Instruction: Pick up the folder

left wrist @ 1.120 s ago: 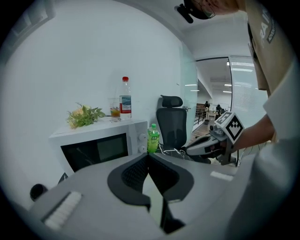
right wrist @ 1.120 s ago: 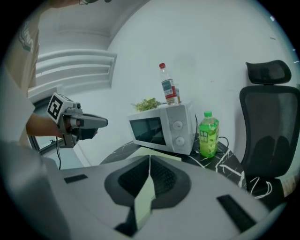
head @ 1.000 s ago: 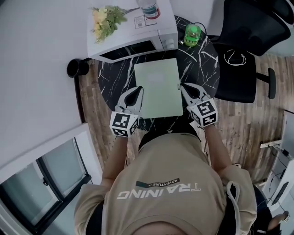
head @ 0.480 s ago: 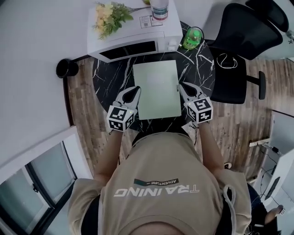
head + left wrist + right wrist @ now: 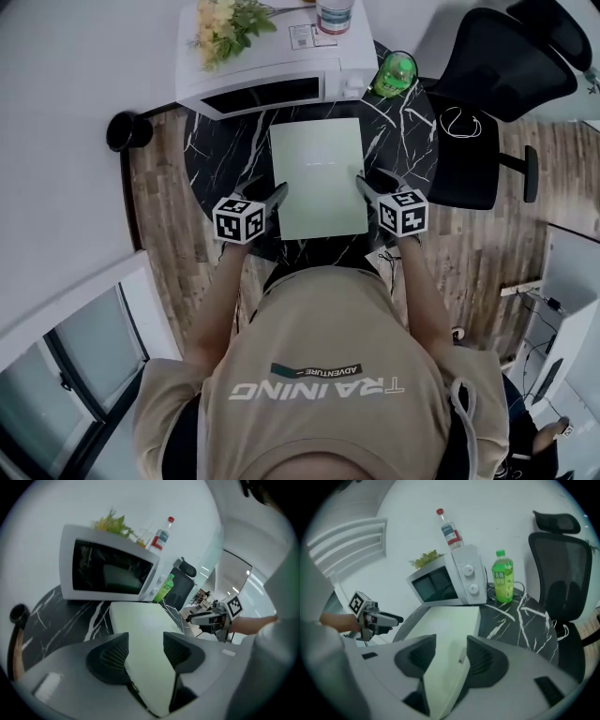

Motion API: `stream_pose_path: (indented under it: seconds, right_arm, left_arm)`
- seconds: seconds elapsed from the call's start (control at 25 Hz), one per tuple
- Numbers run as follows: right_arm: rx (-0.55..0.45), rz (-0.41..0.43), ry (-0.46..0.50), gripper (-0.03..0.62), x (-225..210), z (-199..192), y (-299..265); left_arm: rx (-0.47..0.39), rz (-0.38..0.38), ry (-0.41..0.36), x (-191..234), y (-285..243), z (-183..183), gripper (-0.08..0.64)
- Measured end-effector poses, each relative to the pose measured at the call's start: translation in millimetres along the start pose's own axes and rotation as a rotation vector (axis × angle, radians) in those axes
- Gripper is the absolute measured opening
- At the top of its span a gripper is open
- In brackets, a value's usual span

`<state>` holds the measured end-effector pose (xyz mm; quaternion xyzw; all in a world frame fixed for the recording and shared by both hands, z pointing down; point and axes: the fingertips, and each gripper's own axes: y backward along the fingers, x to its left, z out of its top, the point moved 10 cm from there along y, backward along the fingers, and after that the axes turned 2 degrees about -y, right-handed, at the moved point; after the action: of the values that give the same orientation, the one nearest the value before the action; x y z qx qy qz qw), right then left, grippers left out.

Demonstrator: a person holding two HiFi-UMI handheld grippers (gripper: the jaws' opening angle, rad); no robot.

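Black, white-veined round surface [image 5: 412,141] on a wood floor [image 5: 169,216] carries all items.

Left hand-held gripper [image 5: 278,193]: the jaws have just been opening and stand spread. The left long edge of the folder [image 5: 317,173] lies between them, near the folder's near corner. The pads flank the edge without clamping it.

Right hand-held gripper [image 5: 364,179]: the jaws have just been opening and stand spread. The right long edge of the folder runs between them, with the pads not pressed onto it. Both hand-held grippers point downward and inward from the near edge of the surface.

Folder: pale green, flat on the middle of the surface, with its long sides running from the near edge toward the far edge.

Microwave [image 5: 272,75]: white, at the far edge, just beyond the folder's far end. Yellow flowers [image 5: 223,19] and a clear bottle [image 5: 333,14] rest on top.

Green bottle [image 5: 395,73]: upright at the far right edge, beside the microwave.

Office chair [image 5: 487,94]: black, on the floor to the right of the surface.
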<state>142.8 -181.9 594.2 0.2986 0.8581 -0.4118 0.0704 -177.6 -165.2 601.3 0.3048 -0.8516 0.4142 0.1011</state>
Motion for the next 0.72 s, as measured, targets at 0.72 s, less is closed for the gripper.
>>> stream_pose_path:
  seconds: [0.72]
  right_arm:
    - [0.265, 0.223, -0.365, 0.216, -62, -47, -62]
  left_arm:
    - [0.169, -0.100, 0.375, 46, -57, -37, 0.236]
